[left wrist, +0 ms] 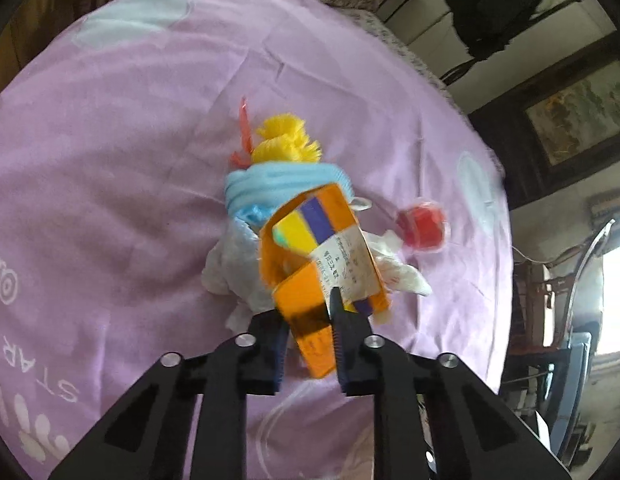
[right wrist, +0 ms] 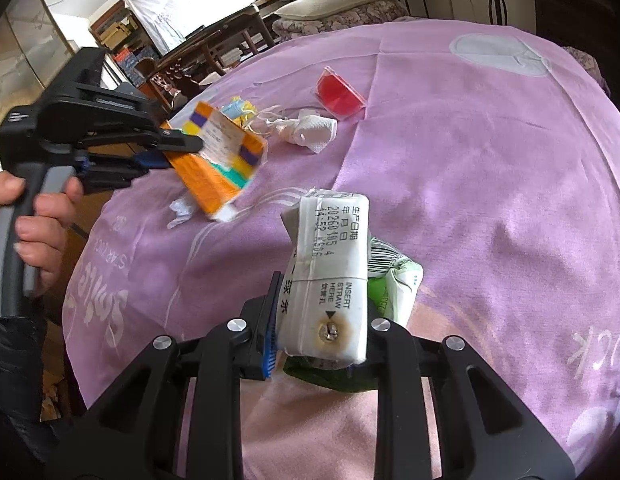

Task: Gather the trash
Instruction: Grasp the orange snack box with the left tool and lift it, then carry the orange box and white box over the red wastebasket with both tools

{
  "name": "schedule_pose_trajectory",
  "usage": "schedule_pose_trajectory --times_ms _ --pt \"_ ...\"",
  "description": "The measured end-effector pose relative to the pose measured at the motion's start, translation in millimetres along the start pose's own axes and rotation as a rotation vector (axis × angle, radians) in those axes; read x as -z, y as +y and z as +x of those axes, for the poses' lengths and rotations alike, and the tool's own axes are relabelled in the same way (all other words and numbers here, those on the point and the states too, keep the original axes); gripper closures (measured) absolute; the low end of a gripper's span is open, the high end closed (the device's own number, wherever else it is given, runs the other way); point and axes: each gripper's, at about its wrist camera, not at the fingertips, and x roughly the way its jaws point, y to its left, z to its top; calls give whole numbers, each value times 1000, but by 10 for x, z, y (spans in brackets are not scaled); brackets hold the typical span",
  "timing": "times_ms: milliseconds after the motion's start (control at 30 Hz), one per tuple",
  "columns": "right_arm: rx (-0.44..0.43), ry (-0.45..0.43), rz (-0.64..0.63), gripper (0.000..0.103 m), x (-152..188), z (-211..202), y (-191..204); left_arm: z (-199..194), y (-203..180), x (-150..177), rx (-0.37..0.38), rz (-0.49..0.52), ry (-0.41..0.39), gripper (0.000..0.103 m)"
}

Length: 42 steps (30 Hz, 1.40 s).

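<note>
Purple bedsheet (right wrist: 470, 152) carries scattered trash; left gripper (left wrist: 310, 320) fingers clamp orange box (left wrist: 322, 240), right gripper (right wrist: 322, 344) fingers clamp white carton (right wrist: 330, 272).

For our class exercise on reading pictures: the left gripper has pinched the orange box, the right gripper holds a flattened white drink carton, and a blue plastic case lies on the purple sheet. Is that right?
One detail is wrong: the plastic case is red, not blue, as the right wrist view shows. The left gripper does pinch the orange box, the right gripper does hold the white drink carton, and the case lies on the purple sheet.
</note>
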Motion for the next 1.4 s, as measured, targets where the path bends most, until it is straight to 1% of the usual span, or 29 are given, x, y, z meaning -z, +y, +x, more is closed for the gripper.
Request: schedule_pose_trajectory --times_ms 100,267,367,433,533,600,733,867,900,1133,1300,1367,1400 --pt "6 3 0 78 1 2 10 -202 11 63 32 17 -14 87" --pt "16 14 0 77 6 -4 46 -567 138 201 35 46 -42 87" --pt "19 11 -5 77 7 -48 87 -791 307 315 -2 63 -55 87" --pt "19 4 -11 78 7 -91 131 -908 475 393 -33 47 -58 87" --pt "18 3 -21 78 8 -129 195 -1021 717 538 -76 31 -55 87" --pt "12 2 -26 78 15 -153 250 -1058 865 613 -89 22 -41 87" --pt "-26 33 -22 78 74 -152 351 -1014 1082 769 -100 26 19 87" --pt "-6 68 -25 77 138 -88 419 -856 1182 855 -87 32 76 87" --pt "-5 70 -21 75 152 -82 424 -830 1194 881 -85 29 81 87" --pt "31 53 1 74 126 -74 422 -636 1320 881 -65 -20 93 86" --pt "49 42 9 73 81 -51 420 -513 1377 900 -53 -52 123 78" --pt "58 44 -1 73 77 -41 441 -474 1381 906 -46 -70 126 68" --pt "68 41 -8 73 78 -41 454 -465 1376 910 -44 -76 122 68"
